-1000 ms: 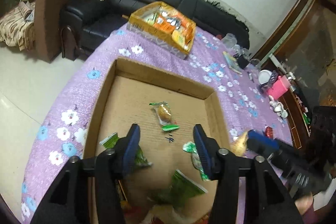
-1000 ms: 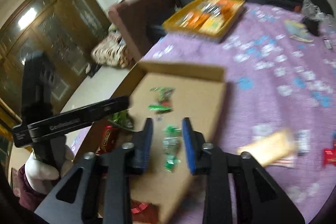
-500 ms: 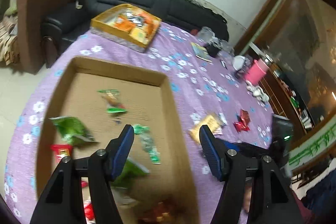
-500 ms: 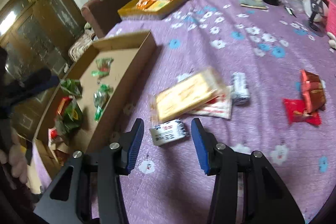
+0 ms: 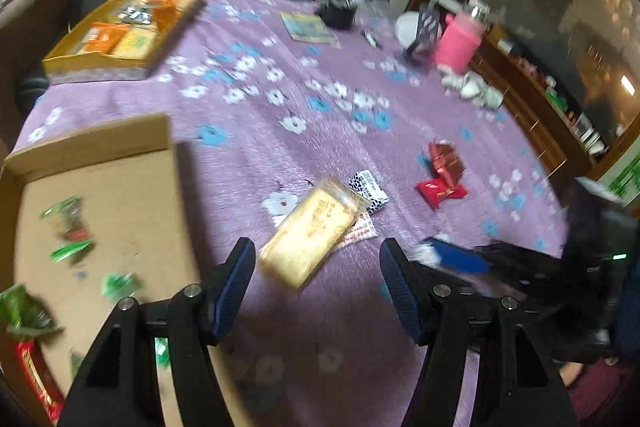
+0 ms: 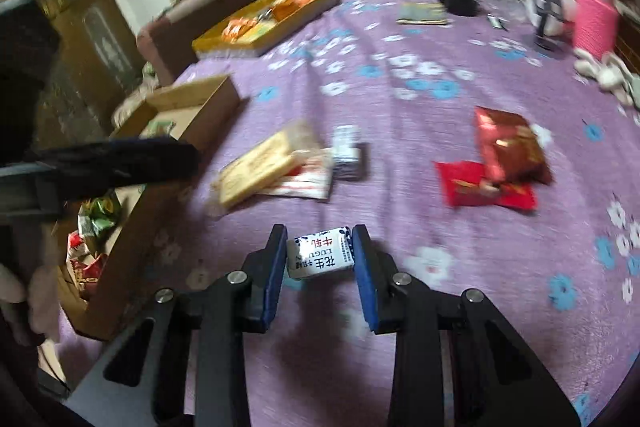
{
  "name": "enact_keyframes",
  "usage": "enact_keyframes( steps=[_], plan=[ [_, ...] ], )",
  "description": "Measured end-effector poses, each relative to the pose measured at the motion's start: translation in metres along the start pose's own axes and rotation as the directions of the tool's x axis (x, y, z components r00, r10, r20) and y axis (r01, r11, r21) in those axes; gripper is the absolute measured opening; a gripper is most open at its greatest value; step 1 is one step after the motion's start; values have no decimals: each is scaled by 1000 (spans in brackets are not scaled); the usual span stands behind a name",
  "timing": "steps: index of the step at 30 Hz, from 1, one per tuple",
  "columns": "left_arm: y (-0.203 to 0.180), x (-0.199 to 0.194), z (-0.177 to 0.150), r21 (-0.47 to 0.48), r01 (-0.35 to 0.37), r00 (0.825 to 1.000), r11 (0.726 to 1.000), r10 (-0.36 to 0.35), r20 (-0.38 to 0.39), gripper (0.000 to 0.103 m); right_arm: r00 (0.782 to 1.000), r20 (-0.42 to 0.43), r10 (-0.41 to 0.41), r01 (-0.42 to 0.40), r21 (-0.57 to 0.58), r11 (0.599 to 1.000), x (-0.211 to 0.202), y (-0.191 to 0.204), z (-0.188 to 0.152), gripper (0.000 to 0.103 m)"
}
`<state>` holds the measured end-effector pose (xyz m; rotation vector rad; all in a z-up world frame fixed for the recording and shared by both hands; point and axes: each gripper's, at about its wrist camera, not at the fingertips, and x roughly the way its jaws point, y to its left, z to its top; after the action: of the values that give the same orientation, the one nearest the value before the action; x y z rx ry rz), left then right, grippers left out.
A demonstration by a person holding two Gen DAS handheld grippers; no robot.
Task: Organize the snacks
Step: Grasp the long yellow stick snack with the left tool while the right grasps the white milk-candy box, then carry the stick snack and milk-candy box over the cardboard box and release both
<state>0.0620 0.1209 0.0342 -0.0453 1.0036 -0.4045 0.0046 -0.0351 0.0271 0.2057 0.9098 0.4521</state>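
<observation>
My right gripper points down at the purple flowered cloth, its jaws closing on a small white-and-blue candy packet that fills the gap between the blue pads. My left gripper hangs open over the cloth, with a yellow biscuit pack just beyond its fingertips and nothing between them. That yellow biscuit pack lies on a white-and-red wrapper, beside another blue-and-white packet. Two red packets lie to the right. The cardboard box on the left holds several green and red snacks.
A yellow tray of orange packs sits at the far left of the table. A pink container, a white bowl, a glass jar and a booklet crowd the far right. A black sofa runs behind the table.
The left gripper swung right, from above the cardboard box to over the cloth by the yellow pack. The right gripper came down onto the small white-and-blue packet and its jaws narrowed around it.
</observation>
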Motion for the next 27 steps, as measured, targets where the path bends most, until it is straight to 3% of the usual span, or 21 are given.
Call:
enact_keyframes(
  steps=[4,7,9,11,13,18,20,27],
  plan=[
    [-10,21,8,70,-90,995,993,92,-27,65,999,-10,52,-52,73,996,3,-15,2,35],
    [-14,31,8,109,-81,993,991,89,-79,64,998,-14,65,-64,89,994,4,-18,4,35],
    [-20,37,6,157,-110,985,981,129,-114,62,998,-13,68,-67,98,993,4,-20,4,35],
    [-24,39,3,191,-149,977,970,174,-122,34,997,-10,70,-69,105,992,2,-20,4,35],
    [-27,38,1,197,-165,976,967,189,-111,32,998,-7,65,-64,106,992,1,-20,4,35],
    [-26,21,-2,147,-156,985,977,165,-55,19,999,10,51,-52,102,993,-3,-20,3,35],
    [-24,10,-5,120,-140,989,983,144,-25,8,998,30,50,-53,102,993,-8,-20,4,35],
    [-15,-21,-17,46,-93,995,995,92,26,7,997,55,55,-61,125,990,-12,-23,4,35]
  ],
)
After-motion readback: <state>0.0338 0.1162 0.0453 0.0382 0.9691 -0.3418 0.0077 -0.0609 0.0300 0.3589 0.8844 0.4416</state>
